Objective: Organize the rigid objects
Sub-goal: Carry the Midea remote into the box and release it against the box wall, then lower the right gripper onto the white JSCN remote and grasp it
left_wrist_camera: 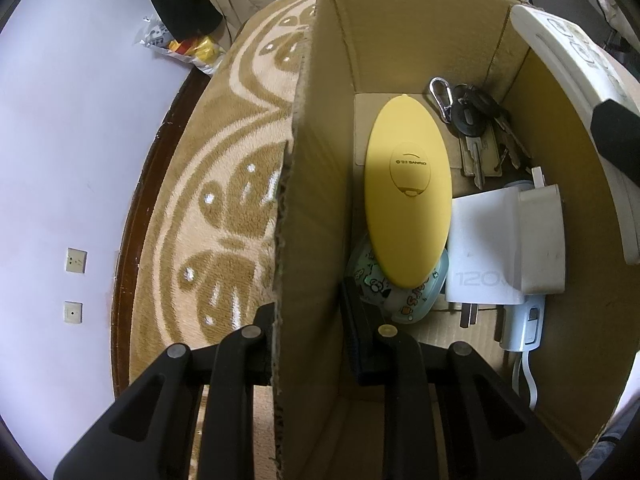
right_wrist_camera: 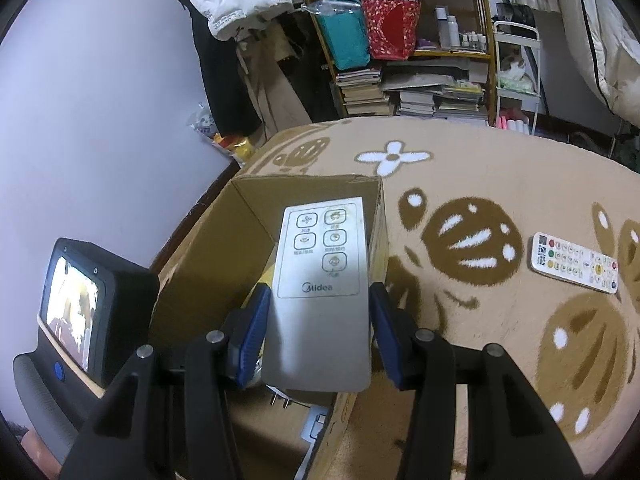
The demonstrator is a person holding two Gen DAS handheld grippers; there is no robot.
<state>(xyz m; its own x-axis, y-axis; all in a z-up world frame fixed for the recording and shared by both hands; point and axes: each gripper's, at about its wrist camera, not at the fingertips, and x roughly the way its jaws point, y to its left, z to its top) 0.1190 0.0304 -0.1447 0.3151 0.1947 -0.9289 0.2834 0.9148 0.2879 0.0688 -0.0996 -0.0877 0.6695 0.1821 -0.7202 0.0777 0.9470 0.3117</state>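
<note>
Two grippers work at one cardboard box (left_wrist_camera: 320, 128) that sits on a patterned brown and cream rug (left_wrist_camera: 224, 168). In the left wrist view the left gripper (left_wrist_camera: 312, 332) straddles the box's near wall at lower centre, one finger outside on the rug side and one inside, clamped on the cardboard. Inside the box, at centre frame, a yellow oval case (left_wrist_camera: 408, 192) lies on top of a pale green printed item (left_wrist_camera: 400, 300); a bunch of keys (left_wrist_camera: 476, 124) with a carabiner lies above and right of it, and a white charger (left_wrist_camera: 504, 240) with a cable sits at right.

In the right wrist view the right gripper (right_wrist_camera: 318, 332) holds a white Midea remote (right_wrist_camera: 320, 288) at lower centre — its blue pads (right_wrist_camera: 252, 332) press the remote's two long edges. The remote hangs over the open box (right_wrist_camera: 224, 240), its far end pointing toward the box's back wall. A second white remote (right_wrist_camera: 574, 262) with coloured buttons lies on the rug (right_wrist_camera: 480, 184) at right, well apart from the box. A bookshelf (right_wrist_camera: 404, 48) stands at upper centre.
</note>
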